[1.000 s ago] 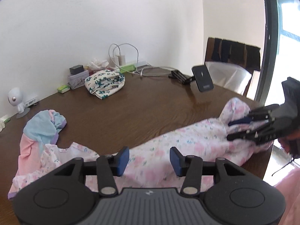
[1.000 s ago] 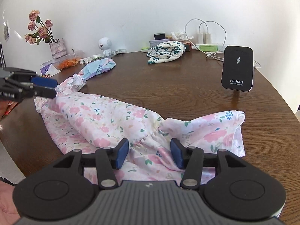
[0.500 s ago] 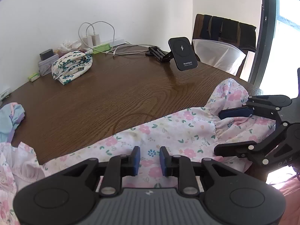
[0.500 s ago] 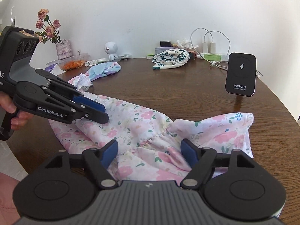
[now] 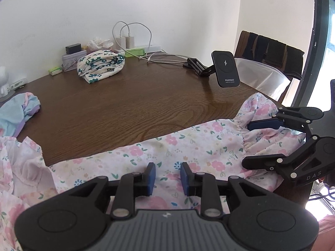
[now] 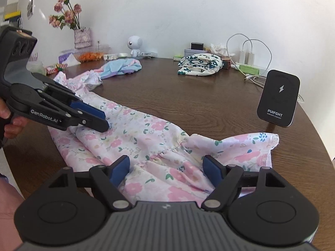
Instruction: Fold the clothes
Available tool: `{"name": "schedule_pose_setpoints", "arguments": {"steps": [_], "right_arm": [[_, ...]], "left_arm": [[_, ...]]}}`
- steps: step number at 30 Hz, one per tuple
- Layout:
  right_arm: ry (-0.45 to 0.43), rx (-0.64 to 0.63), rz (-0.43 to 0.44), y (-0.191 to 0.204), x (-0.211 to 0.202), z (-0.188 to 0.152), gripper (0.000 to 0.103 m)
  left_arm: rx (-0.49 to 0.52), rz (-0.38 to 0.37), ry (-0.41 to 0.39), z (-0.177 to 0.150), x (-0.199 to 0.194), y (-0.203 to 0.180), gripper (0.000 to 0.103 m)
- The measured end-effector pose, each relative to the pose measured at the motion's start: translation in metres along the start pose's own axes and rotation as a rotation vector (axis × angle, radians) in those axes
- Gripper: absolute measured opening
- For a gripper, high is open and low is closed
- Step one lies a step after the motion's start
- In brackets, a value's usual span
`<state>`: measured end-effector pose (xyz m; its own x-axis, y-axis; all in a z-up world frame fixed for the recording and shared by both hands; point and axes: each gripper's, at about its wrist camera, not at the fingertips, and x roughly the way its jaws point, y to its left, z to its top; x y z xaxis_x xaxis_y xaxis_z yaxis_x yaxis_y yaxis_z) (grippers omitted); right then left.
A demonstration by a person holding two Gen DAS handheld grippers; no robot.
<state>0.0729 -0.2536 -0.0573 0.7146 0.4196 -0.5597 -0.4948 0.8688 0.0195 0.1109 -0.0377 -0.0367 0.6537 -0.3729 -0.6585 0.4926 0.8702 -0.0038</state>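
Pink floral garment [image 5: 194,146] lies stretched along near edge of round dark-wood bench [image 5: 129,104], partly bunched; one end hangs toward the edge at R side, other end crumpled at L.

L gripper [image 5: 166,173]: fingers narrowed but a gap shows between the blue pads; its fingers have just been moving, first closing in, then easing slightly apart. In the R wrist view [image 6: 102,119] the tips sit low on the fabric with a fold at them; cannot tell if cloth is actually pinched. A hand [image 6: 12,121] grips the handle.

R gripper [image 6: 167,167]: fingers spread wide, having just been opening. Gathered waist seam of garment lies between the pads; pads not pressing it. Released.

Also on bench, well apart from garment: folded white/green floral cloth [image 5: 100,64], light blue garment [image 6: 121,67], black wireless charger on stand [image 6: 277,98], white cables & plugs [image 5: 129,35], vase of dried flowers [image 6: 81,35].
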Motion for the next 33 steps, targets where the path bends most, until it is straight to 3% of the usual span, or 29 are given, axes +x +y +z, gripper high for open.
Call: {"name": "schedule_pose_setpoints", "arguments": {"steps": [4,13,17,21,24,26,27,28,33], "right_arm": [[0.030,-0.017,-0.018,-0.002,-0.005,0.004,0.079],[0.054,0.011,-0.122,-0.027,-0.050,-0.021,0.082],[-0.044,0.097,-0.140,-0.033,-0.074,-0.015,0.082],[-0.197,0.197,-0.040,-0.028,-0.084,0.009,0.082],[-0.203,0.191,0.039,-0.014,-0.061,0.027,0.066],[-0.157,0.171,0.082,-0.002,-0.036,0.036,0.036],[-0.128,0.159,0.086,0.004,-0.024,0.039,0.031],[-0.099,0.146,0.090,0.010,-0.011,0.041,0.027],[0.041,0.097,0.081,0.040,0.042,0.046,0.026]], "left_arm": [[0.009,0.033,-0.012,-0.002,0.000,-0.007,0.026],[-0.005,0.028,-0.024,-0.004,-0.001,-0.007,0.025],[-0.009,0.027,-0.030,-0.005,-0.001,-0.007,0.026],[-0.002,0.024,-0.040,-0.006,-0.001,-0.008,0.029],[-0.002,0.021,-0.051,-0.008,-0.001,-0.009,0.030],[-0.008,0.013,-0.059,-0.010,-0.002,-0.007,0.030],[-0.016,0.007,-0.063,-0.011,-0.003,-0.006,0.031],[-0.024,0.001,-0.067,-0.011,-0.003,-0.005,0.031],[-0.082,-0.019,-0.084,-0.014,-0.011,0.009,0.031]]}}
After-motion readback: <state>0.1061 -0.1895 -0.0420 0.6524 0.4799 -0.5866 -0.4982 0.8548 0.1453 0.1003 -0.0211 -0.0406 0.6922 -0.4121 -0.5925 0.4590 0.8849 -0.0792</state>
